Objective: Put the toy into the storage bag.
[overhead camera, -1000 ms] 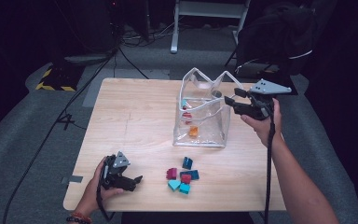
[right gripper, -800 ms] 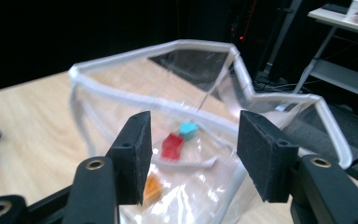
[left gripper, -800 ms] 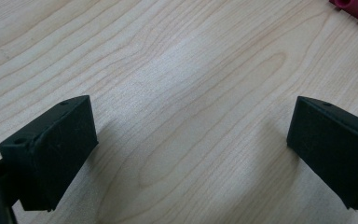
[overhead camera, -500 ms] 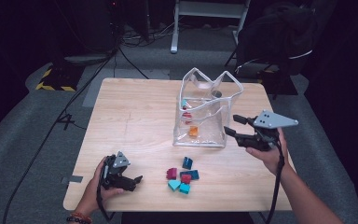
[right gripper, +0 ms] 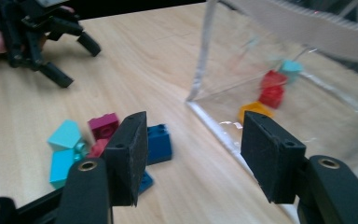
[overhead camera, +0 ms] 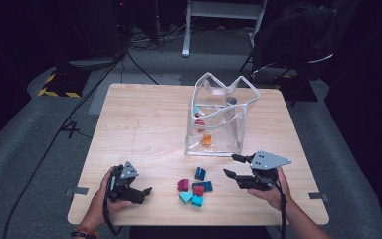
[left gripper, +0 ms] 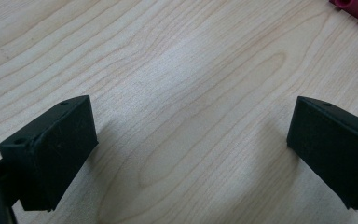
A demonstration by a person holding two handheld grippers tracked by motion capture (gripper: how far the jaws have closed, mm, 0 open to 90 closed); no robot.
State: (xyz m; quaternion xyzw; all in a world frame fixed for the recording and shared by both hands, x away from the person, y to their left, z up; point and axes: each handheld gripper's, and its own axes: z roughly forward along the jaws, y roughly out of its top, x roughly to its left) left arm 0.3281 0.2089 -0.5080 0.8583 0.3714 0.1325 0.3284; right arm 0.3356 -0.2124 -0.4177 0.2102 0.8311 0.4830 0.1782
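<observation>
Right hand-held gripper (overhead camera: 235, 168) (jaws just opening, nothing between them) hovers beside the loose blocks (overhead camera: 194, 188); left hand-held gripper (overhead camera: 146, 193) gapes empty.

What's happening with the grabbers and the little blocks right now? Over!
Right gripper open, empty, jaws just been opening, facing the loose blocks. Left gripper open, empty, resting on the table. Some blocks already in the clear bag. Nothing in the way.

I can't read any text, label, brand, number or sign anywhere on my screens right now.
</observation>
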